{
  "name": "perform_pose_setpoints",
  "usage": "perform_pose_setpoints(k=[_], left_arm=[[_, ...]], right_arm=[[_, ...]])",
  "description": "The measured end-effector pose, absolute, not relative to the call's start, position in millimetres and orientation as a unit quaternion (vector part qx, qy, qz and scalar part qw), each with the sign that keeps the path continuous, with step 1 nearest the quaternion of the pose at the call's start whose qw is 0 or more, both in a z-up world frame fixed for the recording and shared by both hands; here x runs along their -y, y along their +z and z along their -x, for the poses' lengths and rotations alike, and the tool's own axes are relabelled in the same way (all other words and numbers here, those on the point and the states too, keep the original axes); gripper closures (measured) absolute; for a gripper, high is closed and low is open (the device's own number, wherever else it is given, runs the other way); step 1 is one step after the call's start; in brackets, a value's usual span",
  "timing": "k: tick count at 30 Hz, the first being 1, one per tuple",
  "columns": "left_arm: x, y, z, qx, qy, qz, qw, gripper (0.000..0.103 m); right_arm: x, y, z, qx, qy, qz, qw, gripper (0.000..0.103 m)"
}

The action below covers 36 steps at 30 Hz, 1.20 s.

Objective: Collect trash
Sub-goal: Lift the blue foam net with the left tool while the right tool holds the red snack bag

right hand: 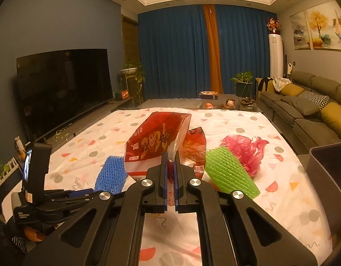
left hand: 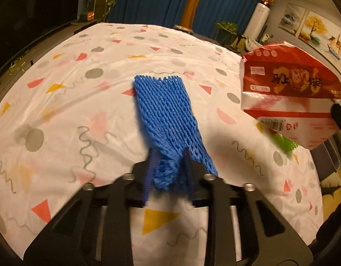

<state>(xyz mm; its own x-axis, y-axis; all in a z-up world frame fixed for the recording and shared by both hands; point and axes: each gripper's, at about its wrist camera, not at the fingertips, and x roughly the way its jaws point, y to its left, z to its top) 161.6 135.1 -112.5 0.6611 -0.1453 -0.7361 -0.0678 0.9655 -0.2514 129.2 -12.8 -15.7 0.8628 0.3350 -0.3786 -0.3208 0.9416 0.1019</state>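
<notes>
A blue foam net sleeve (left hand: 168, 119) lies on the patterned tablecloth (left hand: 81, 88). My left gripper (left hand: 168, 157) is shut on its near end. The sleeve also shows in the right wrist view (right hand: 110, 175), with the left gripper (right hand: 81, 194) at its near end. My right gripper (right hand: 170, 157) is shut on the edge of a red and white plastic package (right hand: 155, 146) and holds it up off the table. The package shows at the right of the left wrist view (left hand: 290, 93). A green foam net sleeve (right hand: 230, 175) and a crumpled pink plastic bag (right hand: 248, 153) lie to the right.
A dark bin (right hand: 330, 173) stands at the table's right edge. A second red snack bag (right hand: 194, 146) sits behind the held package. A TV (right hand: 64, 88) is on the left, a sofa (right hand: 308, 110) on the right.
</notes>
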Motion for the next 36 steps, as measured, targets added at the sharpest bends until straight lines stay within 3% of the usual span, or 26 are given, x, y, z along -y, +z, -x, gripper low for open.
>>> perform_pose_setpoints(k=[4, 36], left_arm=[[-137.8, -111.2, -161.3, -0.406, -0.017, 0.134, 0.904, 0.096], [-53.2, -8.1, -96.7, -0.27, -0.09, 0.073, 0.956, 0.096]], right_arm=[[17.8, -11.9, -121.9, -0.196, 0.169, -0.021, 0.966, 0.098], [93.9, 29.5, -36.0, -0.135, 0.111, -0.052, 0.983, 0.098]])
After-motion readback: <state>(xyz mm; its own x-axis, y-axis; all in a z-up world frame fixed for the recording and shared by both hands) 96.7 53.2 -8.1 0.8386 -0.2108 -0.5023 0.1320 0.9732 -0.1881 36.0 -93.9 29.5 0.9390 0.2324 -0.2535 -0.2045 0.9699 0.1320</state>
